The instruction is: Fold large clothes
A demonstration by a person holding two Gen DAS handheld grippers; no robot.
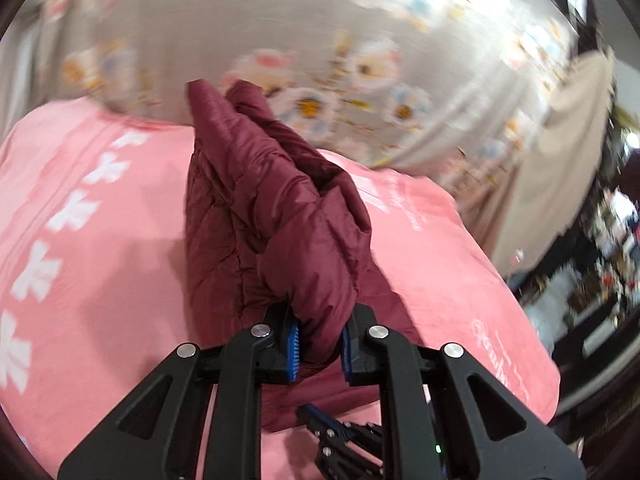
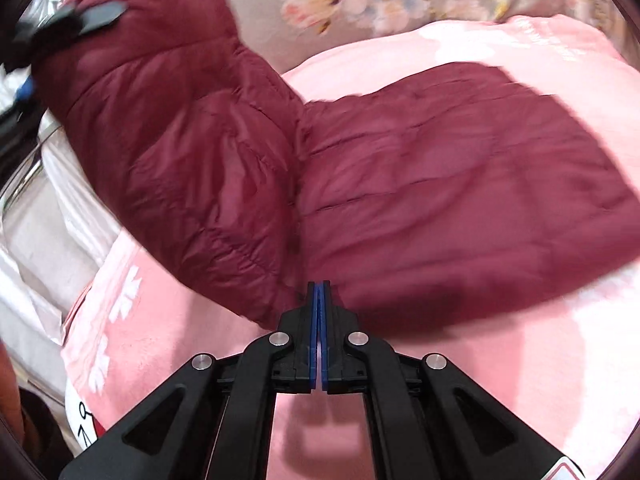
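Both left tongs and right tongs are built of black angular linkages, fastened with round silver screws and fitted with blue ribbed pads.

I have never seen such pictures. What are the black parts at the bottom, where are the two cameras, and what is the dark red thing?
The black parts are two hand-held grippers, each with two fingers; a person carries one in each hand. Each picture comes from a camera on one gripper, looking along its fingers. The dark red thing is a padded jacket lying on a pink blanket, with flowered cloth behind. The left gripper is closed on a fold of the jacket and holds it off the blanket. The right gripper is shut at the jacket's near edge; whether it pinches cloth I cannot tell.
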